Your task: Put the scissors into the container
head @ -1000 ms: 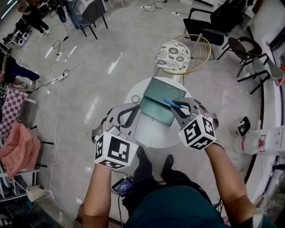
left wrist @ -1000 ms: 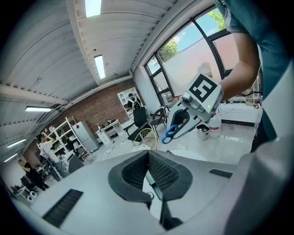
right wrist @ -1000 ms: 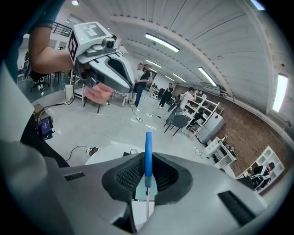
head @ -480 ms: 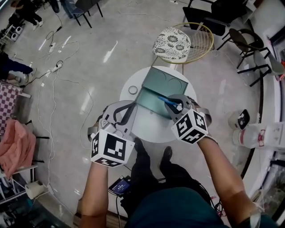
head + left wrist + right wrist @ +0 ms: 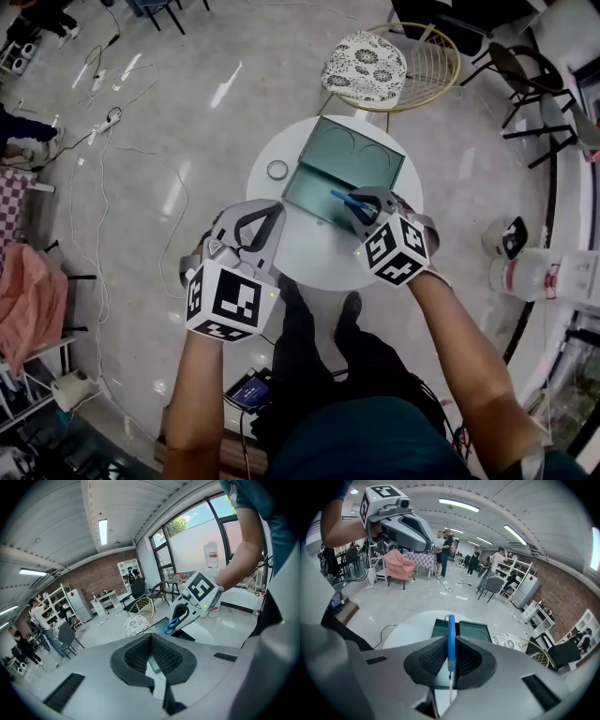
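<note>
An open dark-green container (image 5: 361, 157) lies on the round white table (image 5: 309, 258), with its tray half (image 5: 309, 192) nearest me. My right gripper (image 5: 361, 206) is shut on blue-handled scissors (image 5: 345, 200) at the tray's near right corner. In the right gripper view the scissors (image 5: 451, 637) stand edge-on between the pads, handle pointing out over the container (image 5: 474, 631). My left gripper (image 5: 267, 217) hovers left of the tray, its pads (image 5: 161, 651) pressed together with nothing between them. From the left gripper view I see the scissors (image 5: 172, 624) in the right gripper (image 5: 180, 618).
A roll of tape (image 5: 277, 170) lies on the table left of the container. A wire chair with a patterned cushion (image 5: 366, 66) stands just beyond the table. Cables trail over the floor (image 5: 122, 169) at left; dark chairs (image 5: 539, 84) stand at right.
The head view has shifted, so table and container sit higher in the picture. The right gripper keeps the scissors by the tray's right side; the left stays shut beside the tray.
</note>
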Demonstrator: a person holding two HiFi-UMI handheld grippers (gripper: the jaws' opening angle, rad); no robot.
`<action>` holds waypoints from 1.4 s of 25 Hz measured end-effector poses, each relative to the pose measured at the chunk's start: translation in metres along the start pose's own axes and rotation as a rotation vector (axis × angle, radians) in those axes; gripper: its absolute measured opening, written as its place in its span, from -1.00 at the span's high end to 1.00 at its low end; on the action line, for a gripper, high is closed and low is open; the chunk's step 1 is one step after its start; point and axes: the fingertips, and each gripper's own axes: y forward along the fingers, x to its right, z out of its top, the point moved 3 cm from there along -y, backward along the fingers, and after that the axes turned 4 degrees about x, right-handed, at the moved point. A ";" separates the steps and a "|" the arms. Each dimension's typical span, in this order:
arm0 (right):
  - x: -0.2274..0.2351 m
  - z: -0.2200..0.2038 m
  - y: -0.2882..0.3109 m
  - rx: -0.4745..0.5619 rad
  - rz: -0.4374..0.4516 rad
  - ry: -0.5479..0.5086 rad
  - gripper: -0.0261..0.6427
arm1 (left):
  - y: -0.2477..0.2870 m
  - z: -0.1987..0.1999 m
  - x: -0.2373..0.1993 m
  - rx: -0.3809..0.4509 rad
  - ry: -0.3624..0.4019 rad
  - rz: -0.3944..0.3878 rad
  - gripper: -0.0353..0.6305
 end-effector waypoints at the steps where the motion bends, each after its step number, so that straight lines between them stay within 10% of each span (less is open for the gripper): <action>1: 0.000 -0.004 0.008 -0.006 0.003 0.003 0.72 | 0.004 -0.005 -0.001 -0.003 -0.005 -0.004 0.84; 35: -0.029 -0.094 0.148 -0.184 -0.007 0.042 0.72 | 0.069 -0.121 0.000 -0.047 -0.113 -0.066 0.84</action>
